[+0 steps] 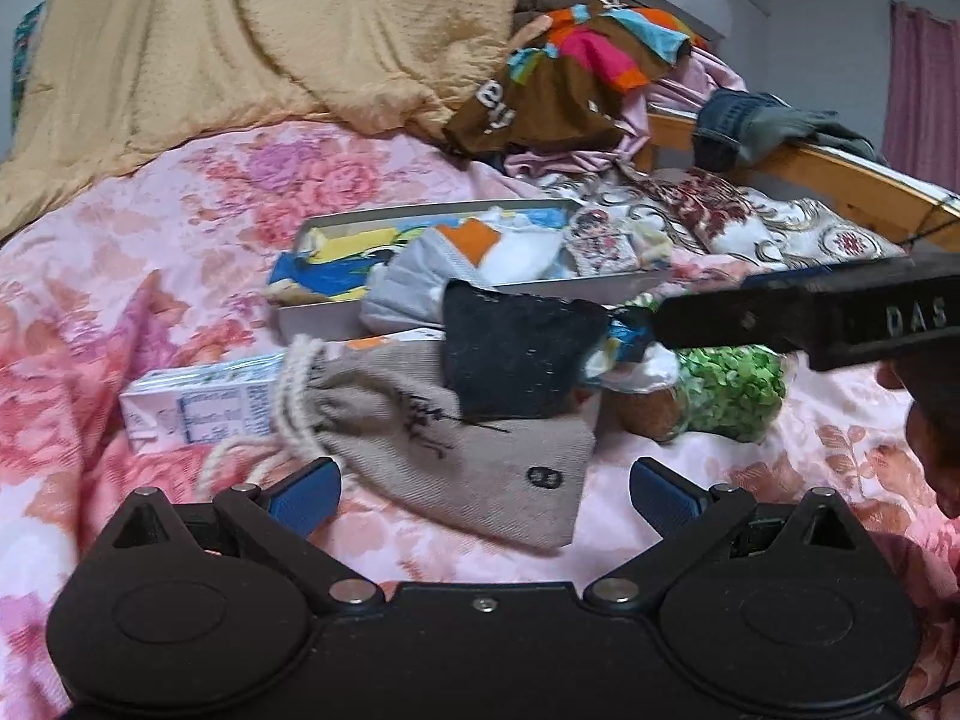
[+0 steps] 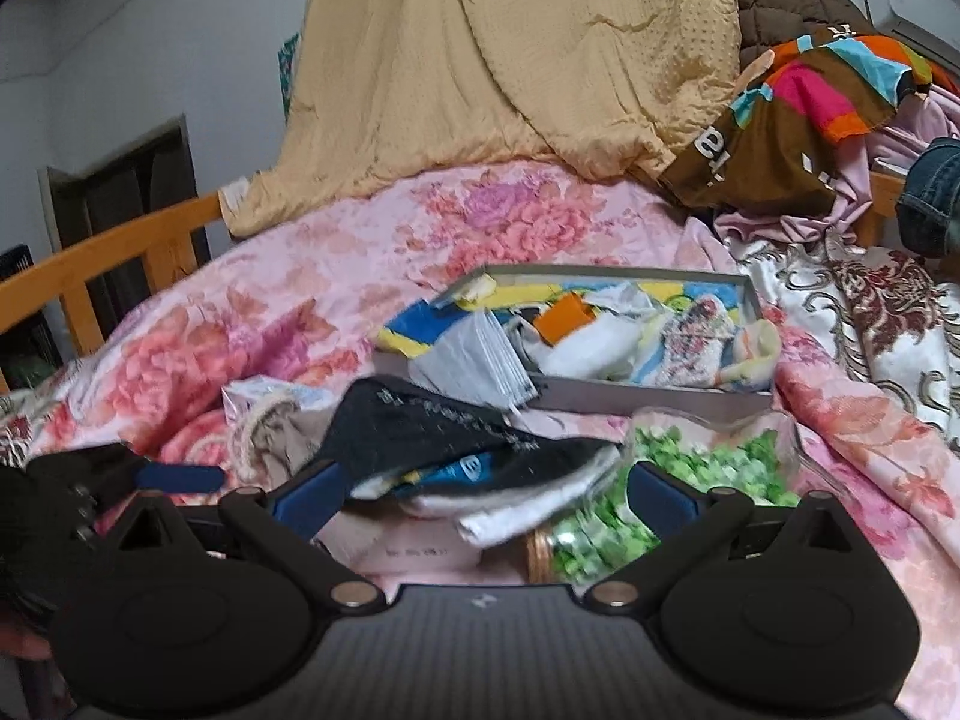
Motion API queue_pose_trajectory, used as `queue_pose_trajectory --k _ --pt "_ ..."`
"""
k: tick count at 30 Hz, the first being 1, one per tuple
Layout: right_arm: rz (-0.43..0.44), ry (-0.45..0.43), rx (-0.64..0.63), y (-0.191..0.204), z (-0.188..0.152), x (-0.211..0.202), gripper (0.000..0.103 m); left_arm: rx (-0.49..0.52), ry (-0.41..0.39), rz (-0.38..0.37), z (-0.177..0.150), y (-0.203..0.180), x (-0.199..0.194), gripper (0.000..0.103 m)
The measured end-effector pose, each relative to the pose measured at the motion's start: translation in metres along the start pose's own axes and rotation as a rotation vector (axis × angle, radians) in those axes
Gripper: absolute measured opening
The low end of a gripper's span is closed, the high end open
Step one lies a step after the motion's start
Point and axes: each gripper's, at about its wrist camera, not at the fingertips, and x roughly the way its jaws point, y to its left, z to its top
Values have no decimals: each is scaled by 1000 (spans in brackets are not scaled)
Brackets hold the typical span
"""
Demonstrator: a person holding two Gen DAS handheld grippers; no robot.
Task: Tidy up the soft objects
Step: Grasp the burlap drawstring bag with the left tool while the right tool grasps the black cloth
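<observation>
The left tool (image 1: 483,495) is standing wide apart above the beige pouch (image 1: 444,438) on the bed (image 1: 180,228). The right tool (image 2: 483,495) is also wide; the black sock (image 2: 432,438) is lying between its fingers, near the tray (image 2: 648,399).

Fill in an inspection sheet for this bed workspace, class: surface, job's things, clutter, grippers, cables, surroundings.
Surface: pink floral bedspread, rumpled.
Job's things: grey tray holding cloths and socks; dark sock; beige drawstring pouch.
Clutter: jar of green pieces; carton.
Grippers: left gripper open, over the pouch; right gripper open, dark sock between its fingers.
Cables: thin dark cord by the wooden rail.
Surroundings: tan quilt; clothes pile.
</observation>
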Motion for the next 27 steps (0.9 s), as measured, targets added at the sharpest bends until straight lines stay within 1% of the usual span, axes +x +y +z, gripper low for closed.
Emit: queue_pose_trajectory --k 5,8,14,18,20,22,26,27 --pt "25 -32 8 2 3 11 102 0 -2 -14 -1 -5 14 102" --pt "35 -34 -16 5 7 22 99 -11 -3 -32 -2 -3 20 102" --pt "38 -32 -73 11 11 47 90 -94 5 -34 -8 11 27 102" --pt "43 14 -68 10 10 61 80 -126 2 -44 -11 18 29 100" --pt "51 25 -62 10 8 62 77 -128 -1 -44 -12 18 29 99" --pt "60 27 -62 10 7 61 72 -128 -8 -40 -13 18 29 94" --pt "76 31 -54 11 6 60 68 -134 -18 -45 -15 18 26 88" --pt "76 34 -54 11 5 60 65 -136 -21 -46 -15 19 26 86"
